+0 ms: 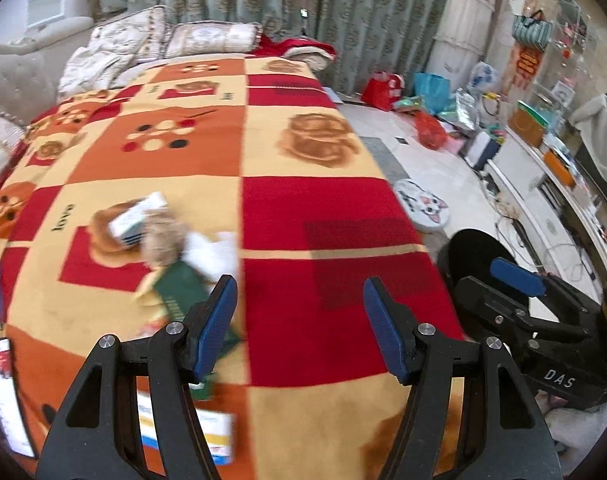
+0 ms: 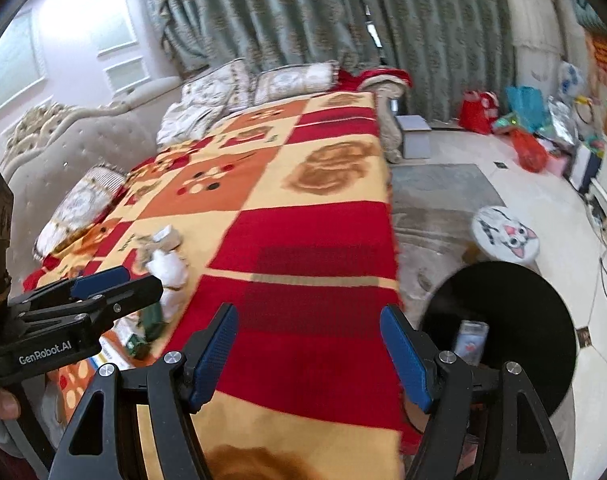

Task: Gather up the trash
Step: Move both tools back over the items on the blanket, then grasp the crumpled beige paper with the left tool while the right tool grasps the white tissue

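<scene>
Left wrist: both hand-held grippers, left (image 1: 300,312) and right (image 2: 308,340), open, empty; approach step. Next: reach litter pile (image 1: 175,248) on bed (image 1: 343,216), then bin (image 2: 503,320).

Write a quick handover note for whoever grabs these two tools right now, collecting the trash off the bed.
Left tool: open, empty, over the blanket near the bed's foot.
Right tool: open, empty, beside the black bin.
Trash: a loose pile on the blanket's left side, with crumpled white paper, a green packet, a small white box and a white-and-orange box nearer the edge.
Done: one small packet seems to lie in the bin.
Left: pick up each piece from the pile and drop it in the bin on the floor.
</scene>
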The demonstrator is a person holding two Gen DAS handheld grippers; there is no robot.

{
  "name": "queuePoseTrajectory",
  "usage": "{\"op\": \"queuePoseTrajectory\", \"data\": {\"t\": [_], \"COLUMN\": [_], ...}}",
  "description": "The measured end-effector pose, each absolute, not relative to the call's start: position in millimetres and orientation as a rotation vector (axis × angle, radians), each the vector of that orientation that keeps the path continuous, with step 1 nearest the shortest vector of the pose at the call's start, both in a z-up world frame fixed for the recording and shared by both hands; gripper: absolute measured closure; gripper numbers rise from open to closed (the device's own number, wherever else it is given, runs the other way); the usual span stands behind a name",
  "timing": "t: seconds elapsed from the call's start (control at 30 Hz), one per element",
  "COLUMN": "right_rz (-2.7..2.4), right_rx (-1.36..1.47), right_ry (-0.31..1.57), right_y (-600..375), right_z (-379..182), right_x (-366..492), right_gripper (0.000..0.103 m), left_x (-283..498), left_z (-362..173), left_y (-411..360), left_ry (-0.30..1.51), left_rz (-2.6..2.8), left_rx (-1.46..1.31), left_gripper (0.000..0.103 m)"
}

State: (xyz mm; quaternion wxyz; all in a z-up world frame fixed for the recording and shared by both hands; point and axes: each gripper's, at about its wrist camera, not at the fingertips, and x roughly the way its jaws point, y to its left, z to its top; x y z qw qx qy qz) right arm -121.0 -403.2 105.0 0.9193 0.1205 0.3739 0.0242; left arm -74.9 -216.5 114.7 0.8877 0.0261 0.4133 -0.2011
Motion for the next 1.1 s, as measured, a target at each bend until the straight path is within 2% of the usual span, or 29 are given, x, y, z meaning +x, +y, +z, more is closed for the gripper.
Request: {"op": "queuePoseTrajectory", "data": {"t": [0.47,0.8,0.87,1.0,1.03,1.1], "right_rz": [0.236,0.350,0.355,0.402,0.414,0.426], "right_rx": [0.179,0.156,0.169,0.314,0.355,0.408], "right_ry": [0.844,0.888,0.906,0.961,0.963,0.952], "right_y": [-316.0,-269.0,-267.0,-274.6,-278.4,-286.0], "right_z": [89.1,74.1,66.6,42.5,38.6,37.2], "right_x": [-73.1,-14.8,-2.9,19.8,22.6,22.0], "right_gripper": [0.032,0.036,0.042,0.062,0.070,0.077], "left_x": [-55.3,-34.7,-31.2,-16.2,-12.6,-1.4], "left_z": [110.1,102.4,102.0,96.0,94.9,90.2], "left_y": [-104.6,-68.7,-69.9,-78.8,-81.6,-89.6], "left_ry": [0.859,0.884,0.889,0.916,0.923,0.943], "left_rz": [-0.255,-0.194,-0.202,-0.235,-0.241,-0.267], "left_rx": [0.006,-0.023,-0.031,-0.039,-0.040,-0.054], "left_gripper": [0.039,0.039,0.039,0.039,0.039,0.039]}}
